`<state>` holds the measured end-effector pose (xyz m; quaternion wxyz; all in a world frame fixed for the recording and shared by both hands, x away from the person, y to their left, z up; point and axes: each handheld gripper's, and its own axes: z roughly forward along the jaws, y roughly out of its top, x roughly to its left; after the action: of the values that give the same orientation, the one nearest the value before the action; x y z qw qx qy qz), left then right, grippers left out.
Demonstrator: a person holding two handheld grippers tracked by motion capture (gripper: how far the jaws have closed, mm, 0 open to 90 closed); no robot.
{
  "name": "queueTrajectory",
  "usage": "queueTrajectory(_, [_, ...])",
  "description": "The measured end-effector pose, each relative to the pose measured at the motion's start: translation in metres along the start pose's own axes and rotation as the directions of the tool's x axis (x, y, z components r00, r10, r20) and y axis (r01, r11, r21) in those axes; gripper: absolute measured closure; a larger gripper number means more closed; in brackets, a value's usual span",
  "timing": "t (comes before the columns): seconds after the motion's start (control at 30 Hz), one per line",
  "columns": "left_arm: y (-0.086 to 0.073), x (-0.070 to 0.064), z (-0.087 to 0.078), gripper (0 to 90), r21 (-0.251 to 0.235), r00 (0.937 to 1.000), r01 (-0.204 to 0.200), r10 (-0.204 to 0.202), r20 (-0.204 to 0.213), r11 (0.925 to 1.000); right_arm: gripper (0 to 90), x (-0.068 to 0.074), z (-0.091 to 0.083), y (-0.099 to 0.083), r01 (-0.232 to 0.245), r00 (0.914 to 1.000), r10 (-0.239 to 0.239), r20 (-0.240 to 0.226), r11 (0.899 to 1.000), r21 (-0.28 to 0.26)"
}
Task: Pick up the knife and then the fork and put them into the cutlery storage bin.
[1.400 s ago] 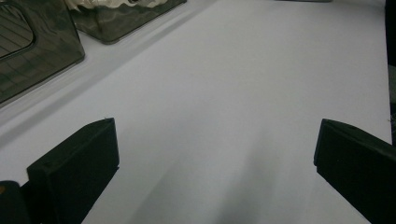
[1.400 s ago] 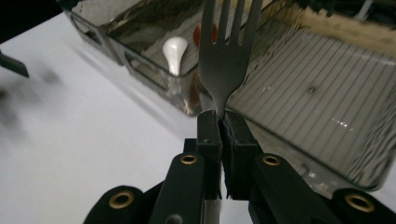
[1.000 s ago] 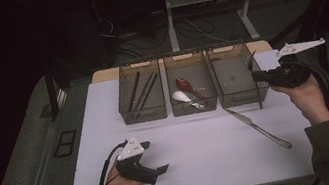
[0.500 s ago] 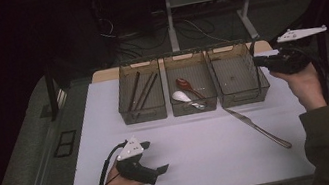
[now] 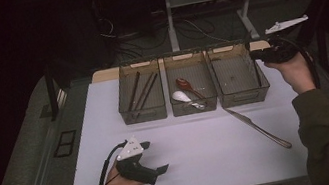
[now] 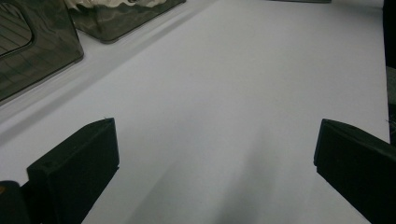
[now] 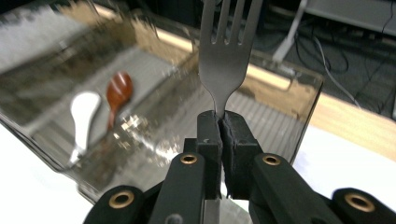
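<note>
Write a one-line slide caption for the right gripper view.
Right gripper clamps a metal fork, tines up, over the right-hand bin; white and brown spoons lie in the next bin.

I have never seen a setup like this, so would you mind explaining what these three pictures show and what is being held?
No robot here: a person holds a hand-held two-jaw gripper in each hand. The high view looks down on a white table from the person's side. The other two pictures come from cameras riding on the grippers, looking along their black jaws.

At the far side stand three clear bins. The left bin holds chopsticks, the middle bin a white spoon and a brown spoon. A knife lies on the table in front.

The right gripper is shut on the neck of a metal fork, held over the right bin. The left gripper rests near the table's front edge, jaws wide apart, holding nothing.
</note>
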<state>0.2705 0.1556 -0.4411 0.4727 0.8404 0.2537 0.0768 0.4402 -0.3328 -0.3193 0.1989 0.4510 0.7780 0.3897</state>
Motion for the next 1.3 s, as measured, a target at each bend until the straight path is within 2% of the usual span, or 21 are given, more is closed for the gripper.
queueTrajectory(0.17, [0.000, 0.000, 0.000, 0.0, 0.002, 1.0000, -0.003, 0.003, 0.001, 1.0000, 85.5, -0.004, 0.016, -0.006, 0.015, 0.9999, -0.016, 0.005, 0.996, 0.086])
queueTrajectory(0.3, [0.000, 0.000, 0.001, 0.0, 0.003, 1.0000, -0.004, 0.004, 0.002, 1.0000, 85.4, -0.004, 0.027, -0.010, 0.022, 0.9996, -0.024, 0.011, 0.988, 0.151])
queueTrajectory(0.6, [0.000, -0.001, 0.001, 0.0, 0.003, 1.0000, -0.006, 0.006, 0.004, 1.0000, 85.4, -0.002, 0.048, -0.019, 0.040, 0.9991, -0.043, 0.007, 0.971, 0.237])
queueTrajectory(0.93, [0.000, -0.001, 0.001, 0.0, 0.005, 1.0000, -0.007, 0.007, 0.005, 1.0000, 85.2, -0.001, 0.062, -0.020, 0.040, 0.9988, -0.047, 0.017, 0.963, 0.267])
queueTrajectory(1.17, [0.000, -0.001, 0.001, 0.0, 0.005, 0.9999, -0.009, 0.009, 0.005, 0.9999, 83.8, 0.001, 0.075, -0.022, 0.042, 0.9990, -0.044, 0.002, 0.956, 0.291])
queueTrajectory(1.3, [0.000, -0.001, 0.000, 0.0, 0.004, 0.9999, -0.009, 0.009, 0.006, 1.0000, 74.2, 0.003, 0.080, -0.023, 0.039, 0.9992, -0.037, -0.011, 0.955, 0.293])
